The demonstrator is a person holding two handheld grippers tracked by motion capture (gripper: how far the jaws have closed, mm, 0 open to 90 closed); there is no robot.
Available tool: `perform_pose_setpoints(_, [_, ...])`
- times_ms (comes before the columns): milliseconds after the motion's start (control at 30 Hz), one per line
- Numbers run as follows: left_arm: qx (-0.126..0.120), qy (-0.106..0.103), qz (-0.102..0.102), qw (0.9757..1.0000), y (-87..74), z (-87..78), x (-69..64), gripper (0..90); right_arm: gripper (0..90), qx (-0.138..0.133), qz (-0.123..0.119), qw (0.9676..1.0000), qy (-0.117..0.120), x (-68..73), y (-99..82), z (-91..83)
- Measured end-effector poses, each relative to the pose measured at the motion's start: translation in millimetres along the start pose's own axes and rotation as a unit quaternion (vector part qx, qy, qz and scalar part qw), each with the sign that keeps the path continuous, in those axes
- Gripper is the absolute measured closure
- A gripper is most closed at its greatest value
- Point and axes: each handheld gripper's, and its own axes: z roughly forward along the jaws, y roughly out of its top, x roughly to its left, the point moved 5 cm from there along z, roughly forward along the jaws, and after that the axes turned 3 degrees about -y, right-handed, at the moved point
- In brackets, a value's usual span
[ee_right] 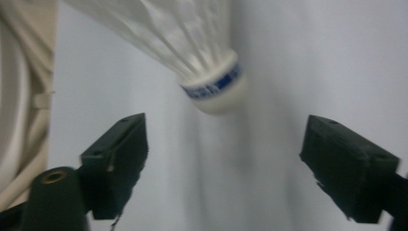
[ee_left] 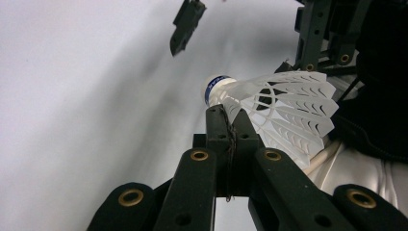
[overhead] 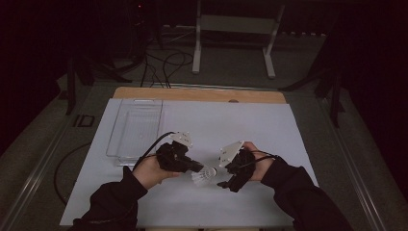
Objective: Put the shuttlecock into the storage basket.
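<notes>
A white plastic shuttlecock with a blue band round its rounded cork nose (overhead: pixel 204 175) sits low in the middle of the high view, between the two hands, over a white sheet covering the table (overhead: pixel 269 130). The left gripper (overhead: pixel 196 168), a black two-jaw tool held in the person's left hand (overhead: pixel 153 171), is clenched on the edge of the shuttlecock's skirt. In the left gripper view the black jaws meet at centre frame and pinch the ribbed white skirt (ee_left: pixel 284 108), with the nose pointing toward the upper left of that frame. The right gripper (overhead: pixel 224 183), held in the right hand (overhead: pixel 258 162) just right of centre in the high view, stands released: in the right gripper view its two black jaws sit wide apart at the lower left and lower right, and the shuttlecock's nose (ee_right: pixel 216 91) hangs above the gap, touching neither. A clear, rectangular plastic tray (overhead: pixel 137 129) lies in the left centre of the high view, well apart from the hands.
</notes>
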Motion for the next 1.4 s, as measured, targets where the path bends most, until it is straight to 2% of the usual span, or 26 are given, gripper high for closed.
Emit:
perform_pose_setpoints(33, [-0.001, 0.004, 0.000, 1.0000, -0.1, -1.9, 0.7, 90.0, 13.6, -0.002, 0.003, 0.9999, -0.013, -1.5, -0.6, -1.0])
perform_pose_setpoints(100, [-0.010, 0.007, -0.001, 0.9999, 0.0, -6.4, 1.1, 90.0, 9.9, -0.012, 0.010, 0.9997, -0.019, -4.2, -1.3, -4.1])
perform_pose_setpoints(233, [-0.020, 0.018, -0.003, 0.9996, 0.3, -15.8, 2.5, 90.0, 8.2, -0.029, 0.023, 0.9988, -0.034, -9.0, -3.3, -10.1])
perform_pose_setpoints(300, [-0.026, 0.025, -0.002, 0.9993, 0.4, -20.3, 3.6, 90.0, 8.1, -0.043, 0.043, 0.9976, -0.033, -12.8, -4.5, -13.1])
perform_pose_setpoints(433, [-0.035, 0.037, -0.002, 0.9987, -0.1, -27.4, 5.4, 90.0, 8.1, -0.059, 0.063, 0.9953, -0.042, -17.8, -8.7, -17.0])
perform_pose_setpoints(500, [-0.038, 0.044, -0.002, 0.9983, -0.4, -30.9, 6.8, 90.0, 8.1, -0.076, 0.079, 0.9930, -0.045, -21.0, -10.0, -19.4])
perform_pose_setpoints(533, [-0.038, 0.044, -0.002, 0.9983, -0.4, -30.9, 6.8, 90.0, 8.1, -0.076, 0.079, 0.9930, -0.045, -21.0, -10.0, -19.4])
perform_pose_setpoints(600, [-0.037, 0.056, -0.002, 0.9977, -1.1, -35.8, 7.7, 90.0, 8.4, -0.085, 0.088, 0.9906, -0.061, -24.8, -13.2, -22.9])
perform_pose_setpoints(733, [-0.042, 0.068, -0.004, 0.9968, -2.0, -43.2, 9.3, 90.0, 8.5, -0.093, 0.102, 0.9887, -0.059, -26.2, -18.6, -26.7])
perform_pose_setpoints(800, [-0.043, 0.070, -0.006, 0.9966, -2.3, -45.1, 9.6, 90.0, 8.5, -0.097, 0.107, 0.9869, -0.072, -27.3, -21.9, -28.0])
perform_pose_setpoints(900, [-0.050, 0.084, -0.006, 0.9952, -3.2, -53.4, 12.0, 90.0, 8.9, -0.104, 0.118, 0.9840, -0.085, -28.1, -27.0, -30.4])
perform_pose_setpoints(967, [-0.054, 0.088, -0.007, 0.9947, -3.9, -57.7, 13.1, 90.0, 8.9, -0.112, 0.126, 0.9806, -0.101, -28.5, -30.1, -32.0])
perform_pose_setpoints(1000, [-0.054, 0.088, -0.007, 0.9947, -3.9, -57.7, 13.1, 90.0, 8.9, -0.112, 0.126, 0.9806, -0.101, -28.5, -30.1, -32.0])
perform_pose_setpoints(1033, [-0.058, 0.097, -0.008, 0.9935, -4.7, -61.9, 14.3, 90.0, 8.9, -0.115, 0.137, 0.9789, -0.100, -28.8, -33.8, -32.4])
perform_pose_setpoints(1067, [-0.060, 0.098, -0.008, 0.9933, -5.1, -64.2, 14.6, 90.0, 8.9, -0.117, 0.139, 0.9776, -0.106, -28.8, -35.8, -32.5])
perform_pose_setpoints(1133, [-0.065, 0.102, -0.007, 0.9927, -5.4, -66.7, 15.2, 90.0, 8.9, -0.120, 0.145, 0.9767, -0.104, -28.6, -37.8, -32.4])
perform_pose_setpoints(1167, [-0.070, 0.110, -0.005, 0.9914, -6.2, -71.3, 16.4, 90.0, 8.9, -0.124, 0.156, 0.9740, -0.108, -29.4, -42.3, -32.4])
perform_pose_setpoints(1200, [-0.070, 0.110, -0.005, 0.9914, -6.2, -71.3, 16.4, 90.0, 8.9, -0.127, 0.162, 0.9727, -0.107, -29.2, -44.3, -32.6])
perform_pose_setpoints(1233, [-0.072, 0.121, 0.002, 0.9900, -6.7, -75.5, 17.1, 90.0, 8.9, -0.130, 0.167, 0.9705, -0.114, -29.3, -46.2, -33.2])
perform_pose_setpoints(1300, [-0.074, 0.129, 0.006, 0.9888, -7.6, -79.5, 18.1, 90.0, 8.9, -0.136, 0.172, 0.9692, -0.112, -27.5, -49.9, -33.9])
perform_pose_setpoints(1400, [-0.080, 0.137, 0.006, 0.9873, -9.6, -86.4, 20.5, 90.0, 8.9, -0.148, 0.174, 0.9661, -0.120, -25.0, -55.2, -35.3])
